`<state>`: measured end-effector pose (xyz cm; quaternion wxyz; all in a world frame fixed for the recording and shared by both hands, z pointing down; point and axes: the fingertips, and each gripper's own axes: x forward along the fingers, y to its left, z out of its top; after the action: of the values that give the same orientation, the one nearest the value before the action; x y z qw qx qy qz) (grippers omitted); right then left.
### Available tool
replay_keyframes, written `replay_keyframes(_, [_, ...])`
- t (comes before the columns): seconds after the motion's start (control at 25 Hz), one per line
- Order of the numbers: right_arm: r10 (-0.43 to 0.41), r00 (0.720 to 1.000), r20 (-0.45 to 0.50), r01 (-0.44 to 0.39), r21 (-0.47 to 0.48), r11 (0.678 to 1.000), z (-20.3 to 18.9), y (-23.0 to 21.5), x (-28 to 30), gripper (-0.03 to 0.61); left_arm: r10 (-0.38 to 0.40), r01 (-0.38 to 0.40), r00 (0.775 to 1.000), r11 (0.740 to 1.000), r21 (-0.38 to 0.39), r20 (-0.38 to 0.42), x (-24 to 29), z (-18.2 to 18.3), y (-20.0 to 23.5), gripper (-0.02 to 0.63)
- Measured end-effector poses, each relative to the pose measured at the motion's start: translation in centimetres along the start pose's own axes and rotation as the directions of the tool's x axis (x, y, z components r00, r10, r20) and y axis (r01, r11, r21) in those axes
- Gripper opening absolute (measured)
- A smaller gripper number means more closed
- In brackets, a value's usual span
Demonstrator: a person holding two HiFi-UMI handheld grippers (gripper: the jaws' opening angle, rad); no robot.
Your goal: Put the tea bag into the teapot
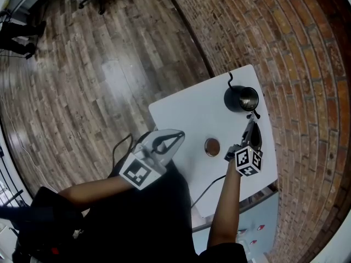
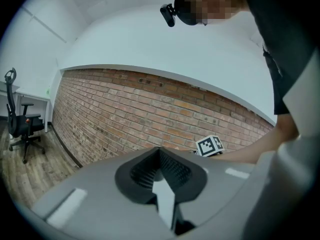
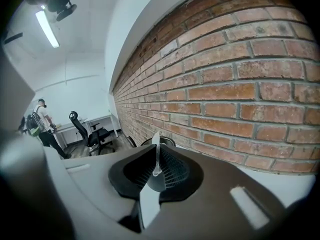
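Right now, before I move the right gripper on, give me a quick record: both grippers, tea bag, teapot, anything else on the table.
left gripper: jaws together, empty, over the table's left edge
right gripper: shut on a thin white strip, apparently the tea bag, pointing at the teapot
teapot: black, top looks open, far right corner
tea bag: not yet in the teapot
other: small round brown thing mid-table, cannot tell what

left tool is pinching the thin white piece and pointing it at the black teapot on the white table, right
Not quite. It is the right tool that pinches the thin white piece, as the right gripper view shows. The left tool is shut on nothing. The rest stands: the piece is pointed at the black teapot on the white table.
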<state>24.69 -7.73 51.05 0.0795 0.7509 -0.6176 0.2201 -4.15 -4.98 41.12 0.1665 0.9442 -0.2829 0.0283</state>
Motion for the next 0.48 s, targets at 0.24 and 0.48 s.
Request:
replay_keyframes(0.24, [0.008, 1.0, 0.001, -0.008, -0.014, 1.0, 0.8, -0.2, 1.5, 0.023, 0.011, -0.012, 1.0, 1.0, -0.007, -0.005, 0.1, -0.3, 0.3, 0.0])
replay_keyframes(0.48, [0.022, 1.0, -0.014, -0.022, -0.011, 1.0, 0.8, -0.1, 3.1, 0.023, 0.049, -0.049, 0.999, 0.999, -0.017, -0.003, -0.1, -0.1, 1.4, 0.0])
